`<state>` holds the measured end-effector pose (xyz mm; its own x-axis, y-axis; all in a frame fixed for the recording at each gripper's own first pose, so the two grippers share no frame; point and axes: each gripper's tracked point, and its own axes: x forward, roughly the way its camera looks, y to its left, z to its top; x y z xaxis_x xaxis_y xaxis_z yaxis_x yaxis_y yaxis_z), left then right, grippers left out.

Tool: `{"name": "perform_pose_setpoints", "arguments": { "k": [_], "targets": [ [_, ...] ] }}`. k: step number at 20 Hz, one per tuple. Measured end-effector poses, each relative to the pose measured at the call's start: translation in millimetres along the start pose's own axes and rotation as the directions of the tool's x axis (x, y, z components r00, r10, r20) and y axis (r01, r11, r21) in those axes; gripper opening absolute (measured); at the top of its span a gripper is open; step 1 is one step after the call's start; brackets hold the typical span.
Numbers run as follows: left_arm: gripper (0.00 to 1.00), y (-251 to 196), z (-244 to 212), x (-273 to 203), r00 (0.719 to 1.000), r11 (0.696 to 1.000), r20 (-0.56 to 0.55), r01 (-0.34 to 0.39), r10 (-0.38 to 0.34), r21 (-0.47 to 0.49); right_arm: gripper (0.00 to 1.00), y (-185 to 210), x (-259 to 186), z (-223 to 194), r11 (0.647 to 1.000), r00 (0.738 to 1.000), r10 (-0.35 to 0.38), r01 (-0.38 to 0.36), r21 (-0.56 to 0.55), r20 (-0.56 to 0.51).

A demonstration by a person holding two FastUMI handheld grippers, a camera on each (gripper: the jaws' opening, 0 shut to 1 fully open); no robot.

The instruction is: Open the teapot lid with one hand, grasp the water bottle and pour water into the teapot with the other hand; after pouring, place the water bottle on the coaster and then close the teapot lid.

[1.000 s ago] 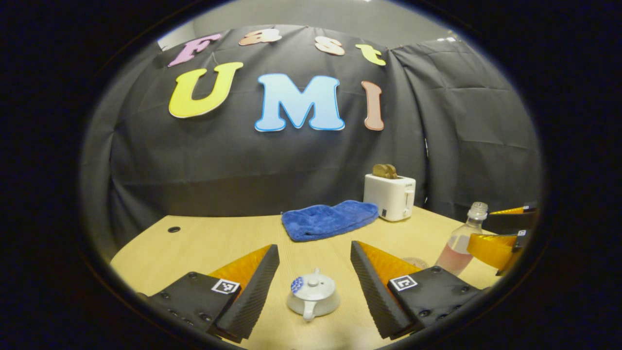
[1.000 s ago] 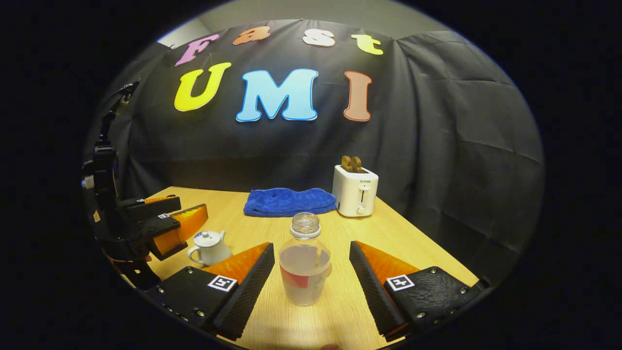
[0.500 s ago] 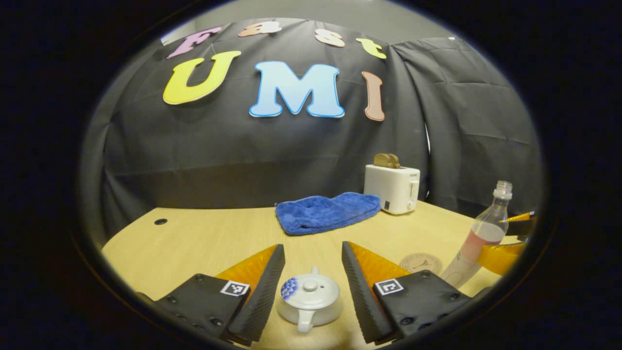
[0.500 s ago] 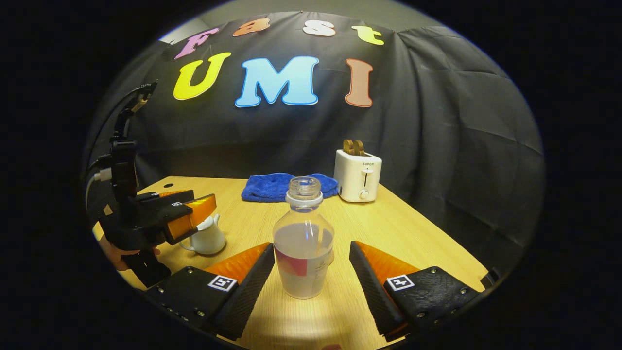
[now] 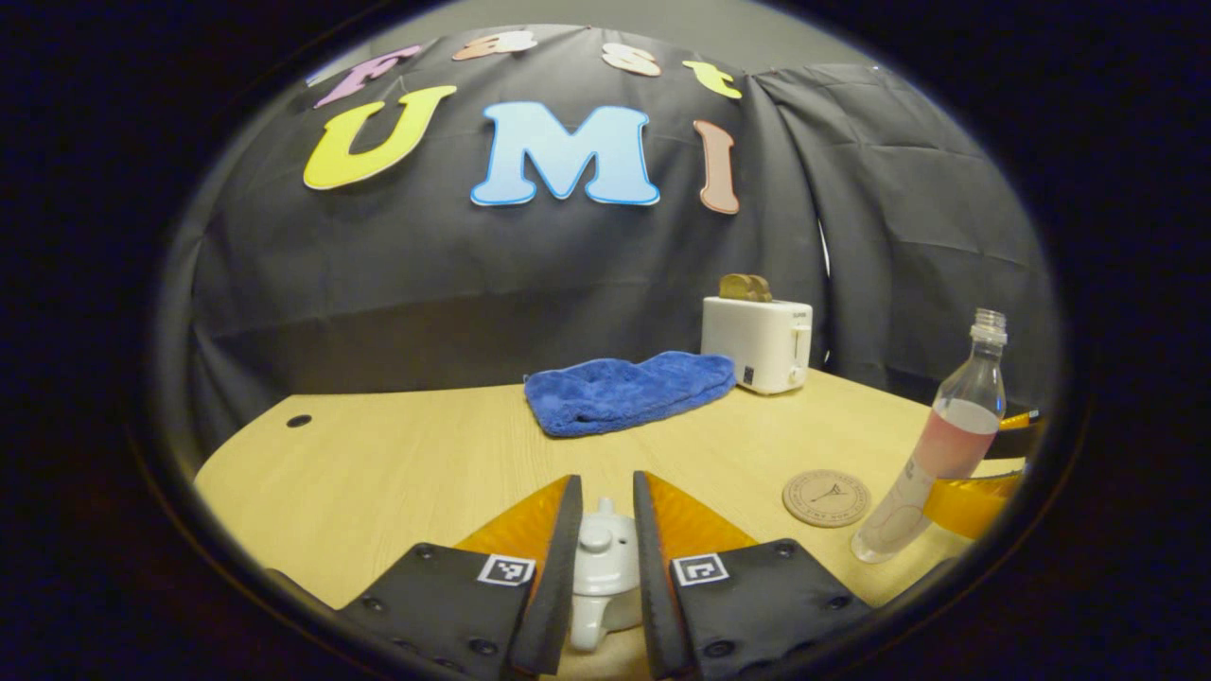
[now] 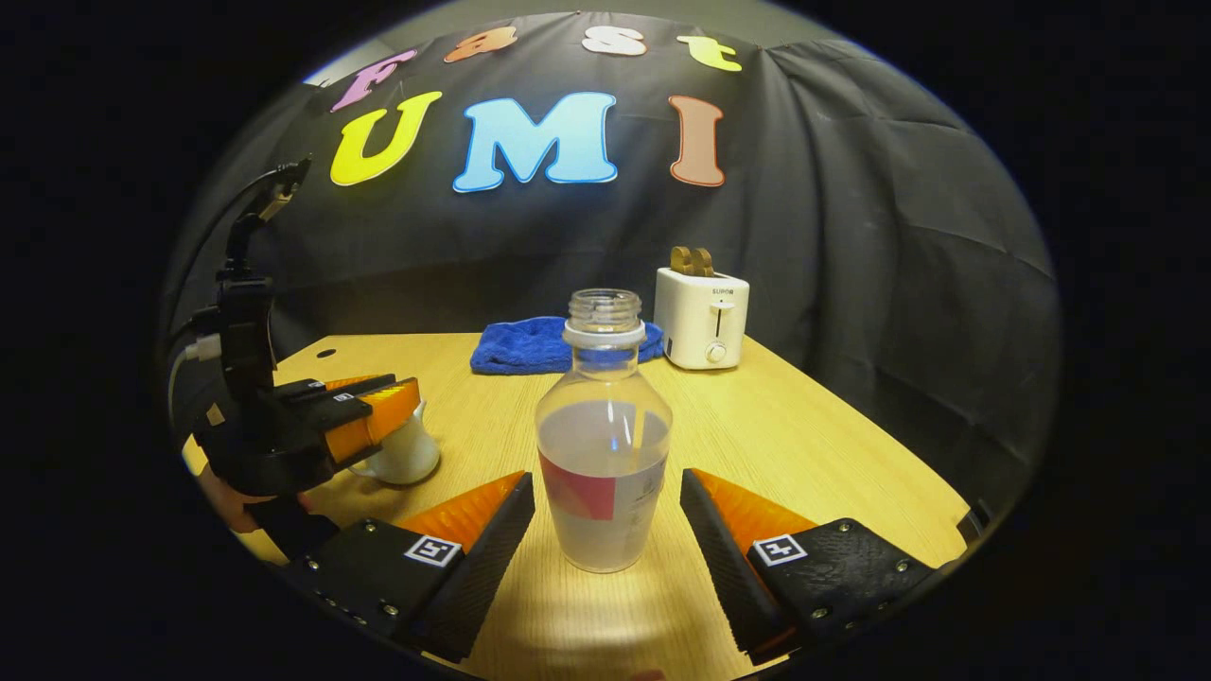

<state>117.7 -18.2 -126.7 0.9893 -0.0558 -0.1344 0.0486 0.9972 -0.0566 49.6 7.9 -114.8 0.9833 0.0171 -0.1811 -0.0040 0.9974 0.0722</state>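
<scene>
Flanking the knob of the teapot lid [image 5: 596, 541], the fingers of the left gripper [image 5: 603, 567] are seen drawn close together in the left gripper view, one on each side of the small white knob; whether both press on it cannot be told. The lid is seated on the white teapot [image 5: 598, 591], whose spout is pointed toward the camera. In the right gripper view the same gripper [image 6: 371, 427] is seen low over the teapot [image 6: 402, 456] at the left of the wooden table [image 6: 804, 445].

The right gripper [image 6: 605, 539] is held spread wide, its fingers set apart on either side of the water bottle [image 6: 603, 445] without touching it. The bottle is stood upright on the table, uncapped and partly filled. In the left gripper view a round coaster [image 5: 826, 497] is seen just beside the bottle [image 5: 937, 454]. Farther back, a blue cloth [image 5: 629, 392] is laid on the table, with a white toaster [image 5: 755, 341] next to it holding toast.
</scene>
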Motion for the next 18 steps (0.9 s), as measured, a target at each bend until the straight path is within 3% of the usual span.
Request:
{"name": "perform_pose_setpoints", "arguments": {
  "k": [5, 7, 9, 10, 12, 18],
  "targets": [
    [0.40, 2, -1, 0, 0.999, 0.999, 0.030, -0.023, 0.021, 0.049, 0.96, 0, 5, -14, 0.999, 1.000, -0.011, 0.012, 0.042, -0.015],
    [0.24, 3, 1, -2, 0.999, 0.998, 0.041, -0.019, 0.016, 0.066, 0.96, 1, 8, -18, 0.999, 1.000, -0.012, 0.013, 0.050, -0.016],
    [0.26, 7, -3, 7, 0.999, 0.996, 0.046, -0.031, 0.027, 0.082, 0.96, 4, 10, -21, 0.998, 1.000, -0.006, 0.007, 0.057, -0.022],
    [0.17, 6, 0, -4, 0.998, 0.995, 0.048, -0.034, 0.029, 0.094, 0.96, 5, 11, -23, 0.998, 1.000, -0.002, 0.003, 0.056, -0.022],
    [0.13, 5, 0, -2, 0.998, 0.993, 0.045, -0.037, 0.032, 0.116, 0.96, 7, 14, -23, 0.999, 1.000, 0.001, -0.001, 0.048, -0.018],
    [0.09, -1, 21, -7, 0.996, 0.990, 0.085, -0.041, 0.030, 0.136, 0.96, 7, 24, -29, 0.999, 0.999, 0.020, -0.019, 0.043, -0.031]
  ]
}}
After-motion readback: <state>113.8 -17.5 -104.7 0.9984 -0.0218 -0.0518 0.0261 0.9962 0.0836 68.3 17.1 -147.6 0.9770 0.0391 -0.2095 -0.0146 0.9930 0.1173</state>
